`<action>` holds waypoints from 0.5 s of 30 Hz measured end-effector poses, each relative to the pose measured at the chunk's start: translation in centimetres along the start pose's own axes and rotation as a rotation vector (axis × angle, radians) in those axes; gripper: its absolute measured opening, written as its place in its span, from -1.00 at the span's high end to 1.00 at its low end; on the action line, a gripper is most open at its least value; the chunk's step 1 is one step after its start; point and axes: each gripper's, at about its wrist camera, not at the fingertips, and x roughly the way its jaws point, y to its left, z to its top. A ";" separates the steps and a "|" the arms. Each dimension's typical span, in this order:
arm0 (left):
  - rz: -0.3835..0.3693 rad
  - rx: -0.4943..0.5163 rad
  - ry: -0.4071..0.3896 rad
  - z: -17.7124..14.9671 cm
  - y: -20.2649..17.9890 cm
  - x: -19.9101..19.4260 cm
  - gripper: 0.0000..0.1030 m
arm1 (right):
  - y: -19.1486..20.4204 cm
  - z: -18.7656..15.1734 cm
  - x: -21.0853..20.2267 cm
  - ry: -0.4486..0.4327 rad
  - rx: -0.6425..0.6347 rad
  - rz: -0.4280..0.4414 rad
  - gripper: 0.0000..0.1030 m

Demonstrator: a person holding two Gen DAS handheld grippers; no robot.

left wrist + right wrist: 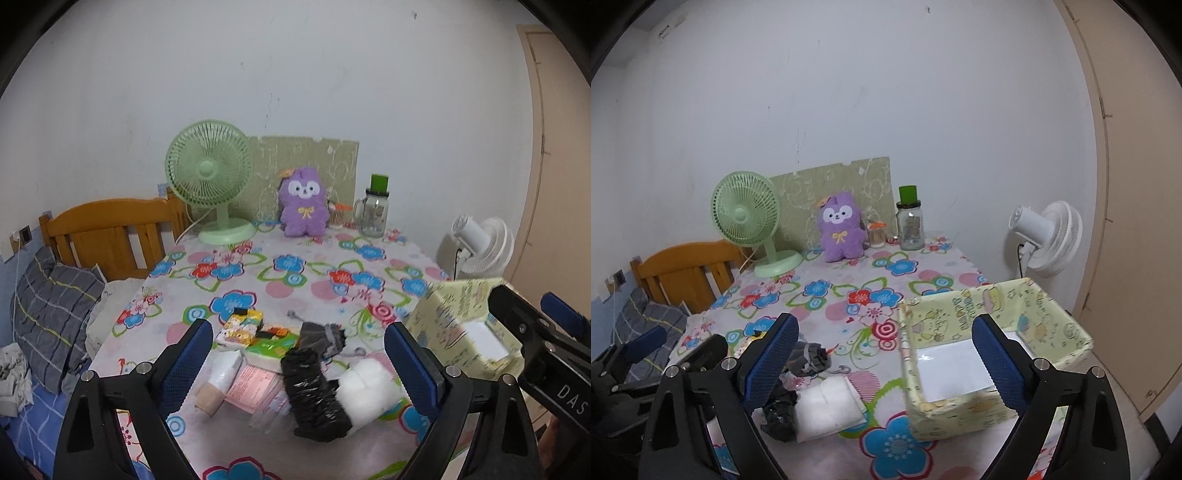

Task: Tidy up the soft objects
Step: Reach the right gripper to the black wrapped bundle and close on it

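White wall [849, 92] behind, floral-clothed table [849, 291] in front. The yellow fabric basket [964, 314] sits at the table's right edge, only a white liner showing inside. Soft items, a white pad [827, 408] and black bundle [314, 391], lie just left. Left gripper [299, 362] and right gripper [884, 354] both hover with fingers spread, holding nothing.
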 end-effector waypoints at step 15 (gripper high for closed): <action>0.007 -0.003 0.134 -2.6 3.0 5.6 -0.83 | 4.1 -2.5 5.6 0.086 0.018 0.006 -0.87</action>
